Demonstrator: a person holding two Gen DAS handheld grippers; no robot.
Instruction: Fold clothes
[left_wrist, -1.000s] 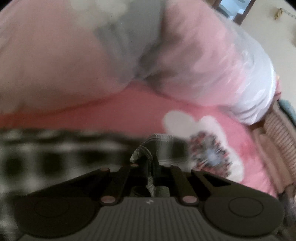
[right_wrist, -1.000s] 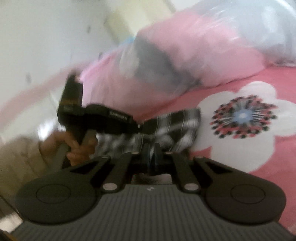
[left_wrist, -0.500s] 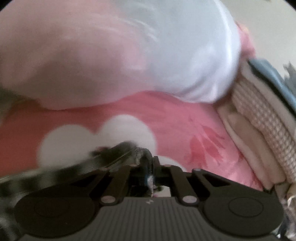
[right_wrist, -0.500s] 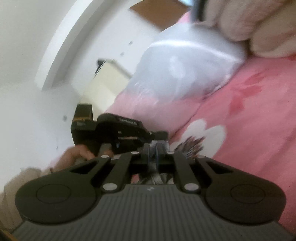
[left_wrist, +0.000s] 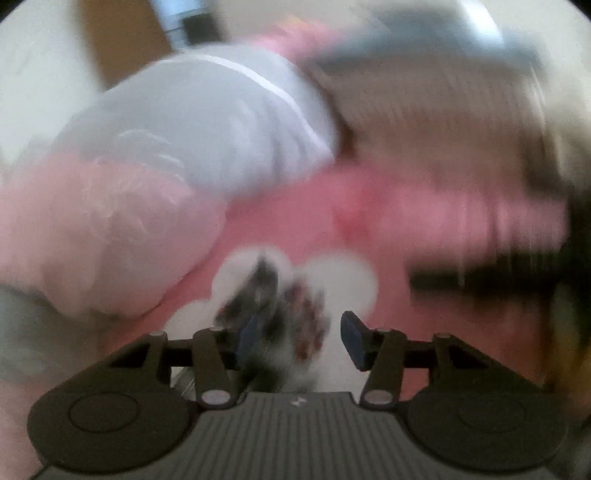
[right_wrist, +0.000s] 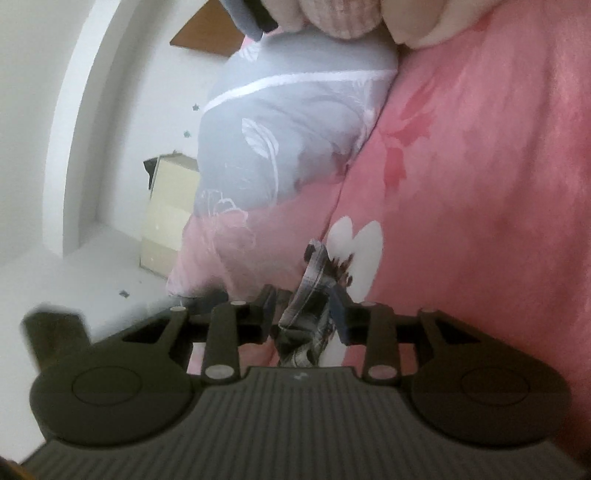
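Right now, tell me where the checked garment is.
In the right wrist view, the checked garment hangs bunched between the open fingers of the right tool, above the pink flowered bedspread, near the grey and pink pillow.

A home bedroom: pink bedspread (right_wrist: 480, 184), pillow (right_wrist: 280, 147) (floral), drawers (right_wrist: 166, 214).
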